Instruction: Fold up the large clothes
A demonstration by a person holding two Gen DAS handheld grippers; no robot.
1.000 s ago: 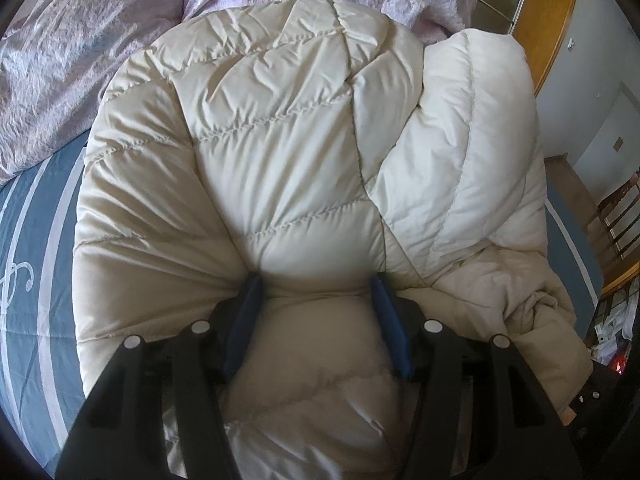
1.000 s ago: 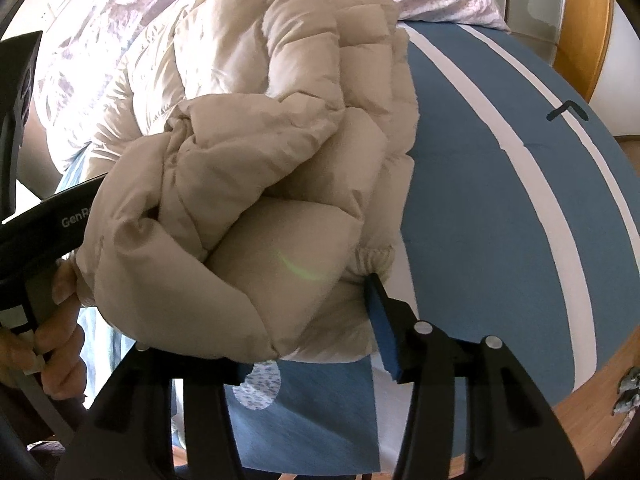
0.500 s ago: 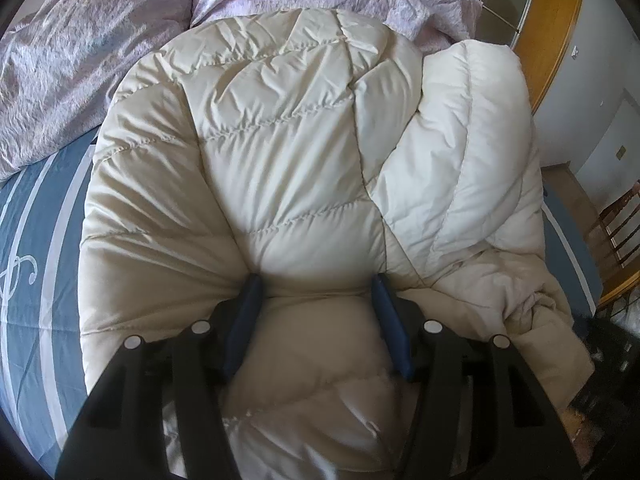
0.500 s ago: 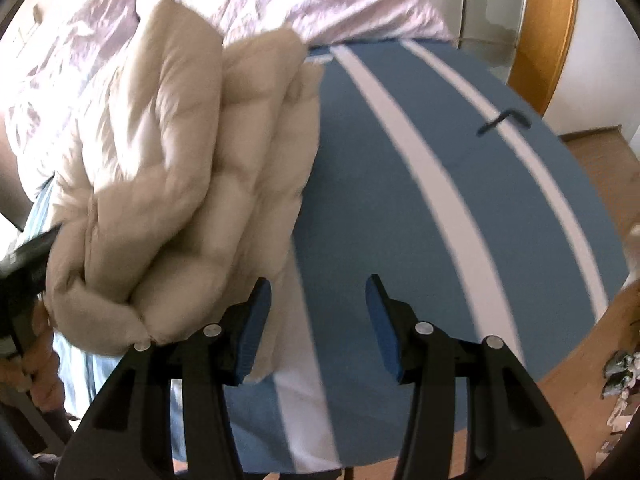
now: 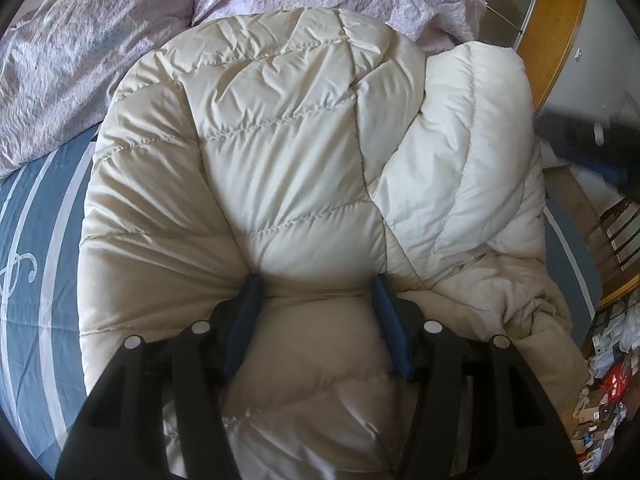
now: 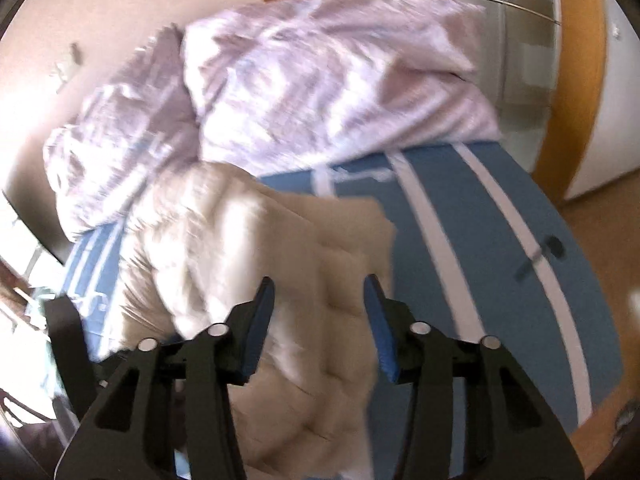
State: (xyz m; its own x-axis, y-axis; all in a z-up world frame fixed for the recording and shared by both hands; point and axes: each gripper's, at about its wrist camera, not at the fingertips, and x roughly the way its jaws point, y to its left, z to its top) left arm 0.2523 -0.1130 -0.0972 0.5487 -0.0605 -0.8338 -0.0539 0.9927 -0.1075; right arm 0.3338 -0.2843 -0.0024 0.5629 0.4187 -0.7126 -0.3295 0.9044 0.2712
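Note:
A cream quilted down jacket (image 5: pixel 288 152) lies bunched on the bed. My left gripper (image 5: pixel 316 284) has its jaws wide and pressed into the jacket's near edge, with a thick fold of padding bulging between the blue pads. In the blurred right wrist view the jacket (image 6: pixel 280 264) lies on the blue sheet, and my right gripper (image 6: pixel 320 292) hovers above it, open and empty. A dark blur at the right edge of the left wrist view (image 5: pixel 588 144) looks like the other gripper.
A blue bed sheet with white stripes (image 6: pixel 480 240) covers the bed. A crumpled lilac duvet (image 6: pixel 312 88) lies at the head. A wooden wardrobe frame (image 5: pixel 556 32) stands beyond the bed. Clutter sits on the floor at the right (image 5: pixel 608 392).
My right gripper let go of the jacket's bunched part, opened, and swung up and back over the bed. The left gripper stays pressed into the jacket.

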